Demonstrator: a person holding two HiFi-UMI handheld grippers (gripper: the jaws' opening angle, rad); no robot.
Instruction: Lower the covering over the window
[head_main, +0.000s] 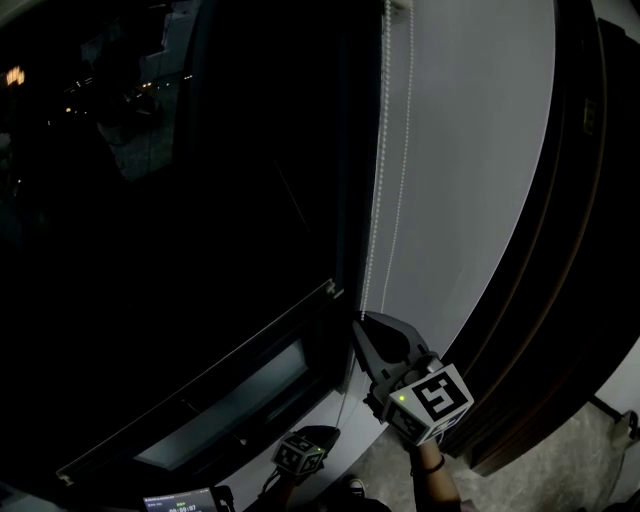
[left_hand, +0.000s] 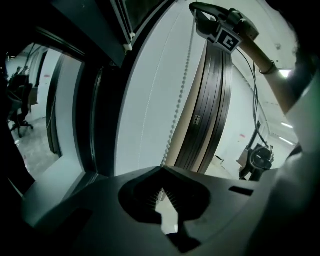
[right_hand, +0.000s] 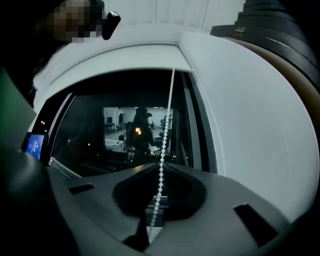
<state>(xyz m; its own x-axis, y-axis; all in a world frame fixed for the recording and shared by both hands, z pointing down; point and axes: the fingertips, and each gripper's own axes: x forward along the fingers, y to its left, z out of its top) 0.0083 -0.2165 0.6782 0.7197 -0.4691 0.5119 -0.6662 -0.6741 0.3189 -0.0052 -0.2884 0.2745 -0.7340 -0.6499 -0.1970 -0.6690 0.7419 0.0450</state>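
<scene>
The window glass is dark and uncovered. The white rolled-up covering sits across the window's top. A white bead chain hangs beside the frame. My right gripper is shut on the bead chain, which runs up from between its jaws. Lower down, near the sill, my left gripper is shut, and the bead chain enters its closed tips. From there the right gripper shows high up on the same chain.
A white wall panel lies right of the chain, with dark curved trim beyond it. The window sill runs below the glass. A small lit screen is at the bottom edge. Office chairs stand far left.
</scene>
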